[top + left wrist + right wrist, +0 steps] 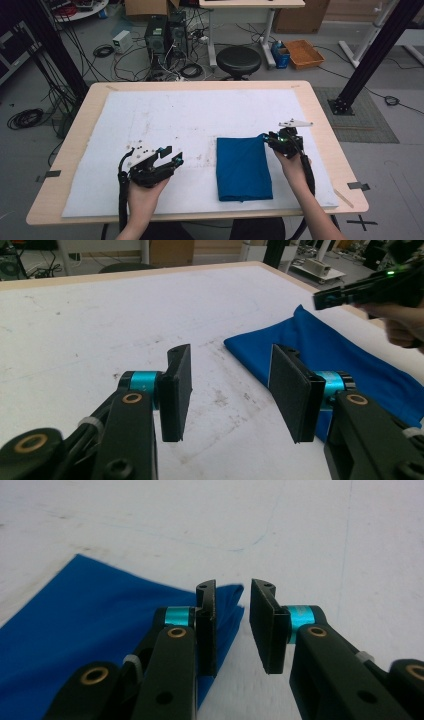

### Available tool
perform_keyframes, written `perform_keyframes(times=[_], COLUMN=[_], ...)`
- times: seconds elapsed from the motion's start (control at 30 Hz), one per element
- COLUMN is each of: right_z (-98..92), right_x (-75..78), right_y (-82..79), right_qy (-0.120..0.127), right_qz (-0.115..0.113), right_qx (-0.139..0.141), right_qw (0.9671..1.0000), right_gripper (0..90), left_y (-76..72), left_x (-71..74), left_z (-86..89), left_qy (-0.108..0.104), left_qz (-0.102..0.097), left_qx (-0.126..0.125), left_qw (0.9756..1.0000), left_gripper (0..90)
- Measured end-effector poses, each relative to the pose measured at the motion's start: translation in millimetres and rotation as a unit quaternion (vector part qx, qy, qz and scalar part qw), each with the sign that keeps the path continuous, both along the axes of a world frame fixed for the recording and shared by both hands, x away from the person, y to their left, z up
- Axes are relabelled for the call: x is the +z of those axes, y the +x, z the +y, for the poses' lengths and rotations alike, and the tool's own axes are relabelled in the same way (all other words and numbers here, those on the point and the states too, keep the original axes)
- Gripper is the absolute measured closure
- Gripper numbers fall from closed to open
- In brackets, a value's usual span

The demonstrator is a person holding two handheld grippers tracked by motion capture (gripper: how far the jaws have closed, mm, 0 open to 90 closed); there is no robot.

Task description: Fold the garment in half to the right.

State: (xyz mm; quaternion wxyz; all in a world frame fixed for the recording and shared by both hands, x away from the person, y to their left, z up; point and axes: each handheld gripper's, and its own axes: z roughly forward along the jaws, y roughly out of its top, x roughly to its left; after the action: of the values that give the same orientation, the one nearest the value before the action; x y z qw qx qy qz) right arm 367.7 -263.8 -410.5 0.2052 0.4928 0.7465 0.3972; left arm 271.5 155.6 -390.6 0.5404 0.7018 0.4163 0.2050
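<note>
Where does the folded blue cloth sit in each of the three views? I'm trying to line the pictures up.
High view: blue cloth lies right of centre on the white mat, beside the right gripper.
Left gripper view: at the right, beyond the right-hand jaw.
Right gripper view: at the left, its corner beside the left-hand jaw.
Shared landmark: the cloth's far corner nearest the right gripper.

In your right gripper view the blue cloth runs off the left and bottom edges, its near part behind the right tongs. In your left gripper view the right tongs are blurred and cut at the right edge. The counter edge nearest you hides your body.
</note>
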Motion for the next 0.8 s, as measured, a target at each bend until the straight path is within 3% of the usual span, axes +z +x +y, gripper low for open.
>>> perform_keyframes(times=[0.07, 0.27, 0.4, 0.53, 0.63, 0.77, 0.8], right_z=[-7.0, -21.0, -17.0, -7.7, -0.9, 1.9, 2.1], right_x=[3.5, 0.7, -1.4, -4.8, -10.8, -17.4, -20.8], right_y=[-19.6, -88.1, -121.9, -140.5, -143.5, -143.5, -143.6], right_qy=[0.01, 0.034, 0.029, 0.009, -0.015, -0.018, -0.016], right_qz=[-0.009, -0.005, -0.003, -0.001, 0.007, 0.02, 0.031], right_qx=[0.008, 0.037, 0.052, 0.061, 0.063, 0.064, 0.069], right_qw=[0.9999, 0.9987, 0.9982, 0.9981, 0.9979, 0.9976, 0.997], right_gripper=[70.4, 66.5, 65.2, 65.1, 65.0, 64.6, 72.5], left_y=[0.2, 0.1, -0.8, -2.6, -2.8, -3.5, -3.7], left_x=[0.1, 0.3, 1.3, 2.3, 2.3, 2.2, 2.2], left_z=[0.5, 3.4, 5.6, 5.8, 5.6, 5.7, 5.7], left_qy=[0.001, 0.002, 0.001, 0.001, 0.001, 0.003, 0.003], left_qz=[-0.001, -0.007, -0.011, -0.016, -0.016, -0.017, -0.017], left_qx=[0.0, 0.006, 0.01, 0.013, 0.013, 0.013, 0.013], left_qw=[1.0, 1.0, 0.9999, 0.9998, 0.9998, 0.9998, 0.9998], left_gripper=[51.8, 49.9, 49.4, 49.3, 49.2, 49.1, 49.1])
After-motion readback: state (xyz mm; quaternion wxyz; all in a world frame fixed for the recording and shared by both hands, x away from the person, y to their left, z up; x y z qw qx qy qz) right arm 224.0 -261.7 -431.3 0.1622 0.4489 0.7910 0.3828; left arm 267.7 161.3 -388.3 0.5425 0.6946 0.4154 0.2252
